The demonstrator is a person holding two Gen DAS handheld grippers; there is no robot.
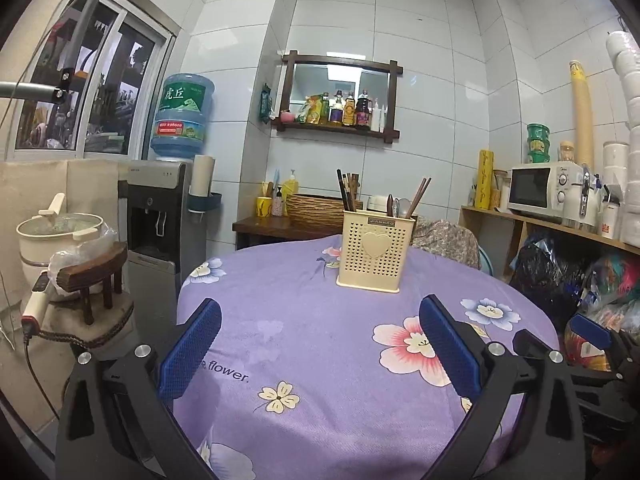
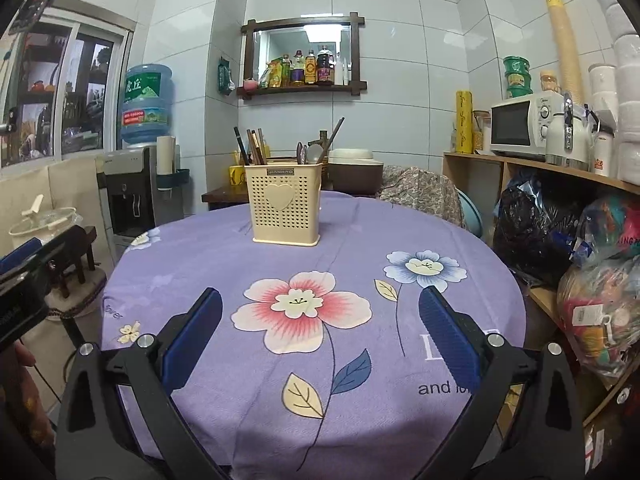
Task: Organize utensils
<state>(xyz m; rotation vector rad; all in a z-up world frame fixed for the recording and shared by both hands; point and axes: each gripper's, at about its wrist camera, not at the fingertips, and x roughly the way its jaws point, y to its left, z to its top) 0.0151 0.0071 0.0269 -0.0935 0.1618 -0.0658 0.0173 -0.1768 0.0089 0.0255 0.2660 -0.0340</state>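
Toward the table's [image 1: 320, 360] far edge stands the cream holder [image 1: 375, 250] — perforated, heart on its front, upright. Chopsticks [image 1: 347, 192] fill its left side; spoons [image 1: 398, 206] and two more sticks lean at right. No utensil lies loose on the cloth. Left gripper [image 1: 320, 344] and right gripper [image 2: 320, 332] hover at the near edge, jaws spread, empty. Judgement: sorted already, or about to be emptied — can't settle which.
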